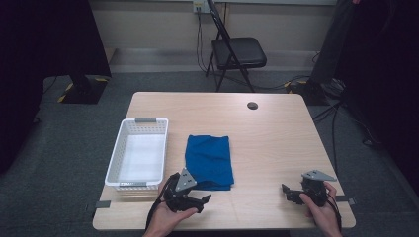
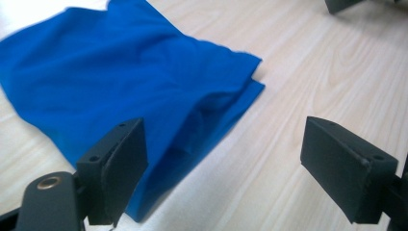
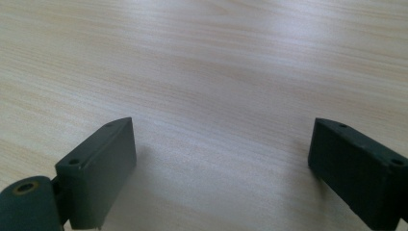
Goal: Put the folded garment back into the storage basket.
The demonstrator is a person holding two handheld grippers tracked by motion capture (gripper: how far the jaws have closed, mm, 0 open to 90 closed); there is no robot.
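Blue cloth (image 1: 209,161), 1 folded piece, lies flat near the middle of the table (image 1: 276,143), just right of 1 white basket (image 1: 123,140) that stands near the left edge. From the high view the left gripper (image 1: 201,201) sits at the near edge, just beside the cloth's near left corner, and its jaws point right; the right gripper (image 1: 287,192) rests well apart from the cloth at the near right, with its jaws pointing left. That view also takes in 1 small dark disc (image 1: 252,105) at the far side of the table, 1 black folding chair (image 1: 236,52) beyond it, and grey carpet all round.

Closer in, the left gripper view gives what the high view cannot: the cloth (image 2: 125,91) is in 2 layers, the top one rumpled and lifted a little at the corner, the lower edge peeking out beneath. The left gripper (image 2: 223,159) there has its 2 jaws spread wide with nothing between them; one overlaps the cloth's edge in the picture, and whether it touches I cannot tell.

The right gripper view adds bare pale wood grain, with the right gripper (image 3: 221,168) gaping wide and gripping nothing.
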